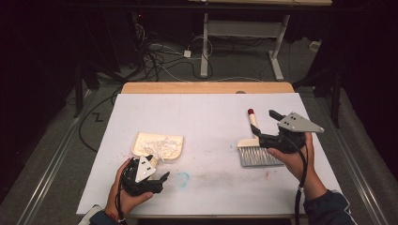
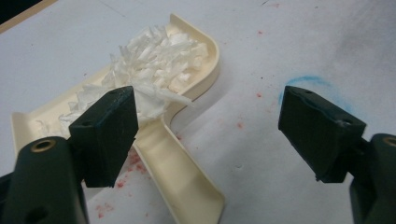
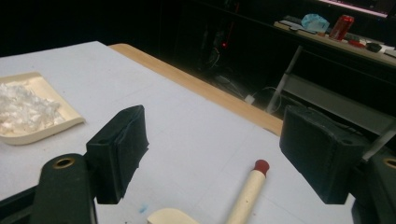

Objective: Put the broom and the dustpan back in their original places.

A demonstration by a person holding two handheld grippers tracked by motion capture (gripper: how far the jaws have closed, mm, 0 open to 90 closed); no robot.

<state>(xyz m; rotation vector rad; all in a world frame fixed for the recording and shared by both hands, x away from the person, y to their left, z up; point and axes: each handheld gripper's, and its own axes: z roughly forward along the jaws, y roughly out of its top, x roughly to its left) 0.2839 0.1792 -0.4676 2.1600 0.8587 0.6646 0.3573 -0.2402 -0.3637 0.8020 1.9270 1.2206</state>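
Left gripper (image 2: 205, 135): low over the table's near edge, jaws spread wide, nothing between the pads; handle of the dustpan passing beside the left-hand jaw, not gripped.
Dustpan (image 1: 157, 145): cream, flat on the white table (image 1: 211, 112), left of centre toward the near edge, handle pointing back at the left gripper.
Paper scraps (image 2: 154, 60): white shreds heaped inside the dustpan, a few strands hanging over its lip (loose, light stuff).
Right gripper (image 3: 212, 154): toward the right edge, jaws wide apart, empty; pads clear of the brush.
Brush (image 1: 253, 150): lying flat near the right edge, grey bristles toward the near edge, red-tipped handle (image 3: 247, 196) pointing to the far edge.
Marks: blue smudge (image 1: 182, 178) near the front edge, faint red specks around it.
Risk, dustpan: likely to tip or skid if grabbed off-centre on the thin handle, spilling scraps back onto the table.
Risk, scraps: overhanging strands apt to drop at any jolt or quick lift.
Risk, brush: handle could roll away if a jaw nudges it.
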